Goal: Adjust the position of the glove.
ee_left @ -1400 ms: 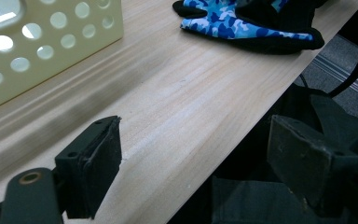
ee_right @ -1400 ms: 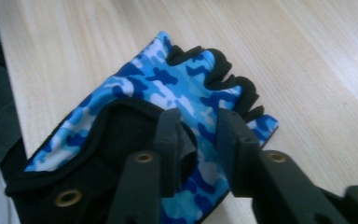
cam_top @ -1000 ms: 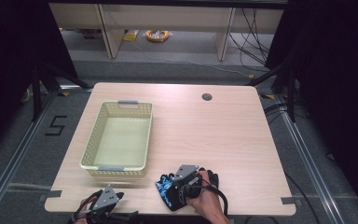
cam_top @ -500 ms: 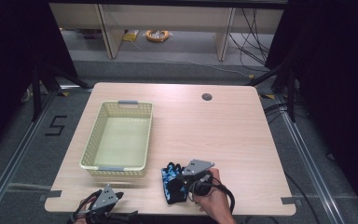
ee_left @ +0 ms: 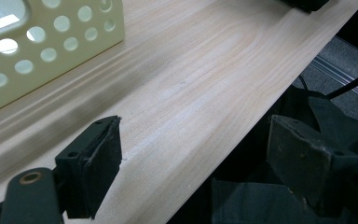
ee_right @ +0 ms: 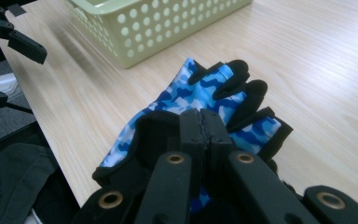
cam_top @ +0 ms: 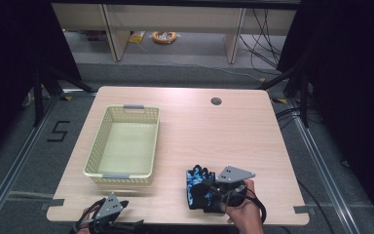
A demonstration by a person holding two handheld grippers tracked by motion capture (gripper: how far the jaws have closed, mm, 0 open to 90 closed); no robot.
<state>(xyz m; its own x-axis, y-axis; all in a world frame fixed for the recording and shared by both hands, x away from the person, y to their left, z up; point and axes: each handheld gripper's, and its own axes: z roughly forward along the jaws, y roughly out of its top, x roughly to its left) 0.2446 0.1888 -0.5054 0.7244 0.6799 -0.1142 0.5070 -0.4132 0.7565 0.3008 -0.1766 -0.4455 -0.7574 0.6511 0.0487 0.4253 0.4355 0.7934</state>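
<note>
Up close, right gripper [ee_right: 200,122] fingers pinch the glove [ee_right: 200,91]; left gripper [ee_left: 205,163] fingers gape.

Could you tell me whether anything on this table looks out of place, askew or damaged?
Nothing stands out as damaged or spilled. The blue camouflage glove sits near the table's front edge, pinched in the shut right gripper, beside the basket rather than in it. The basket stands square and upright. The left gripper hangs open at the front edge.
</note>
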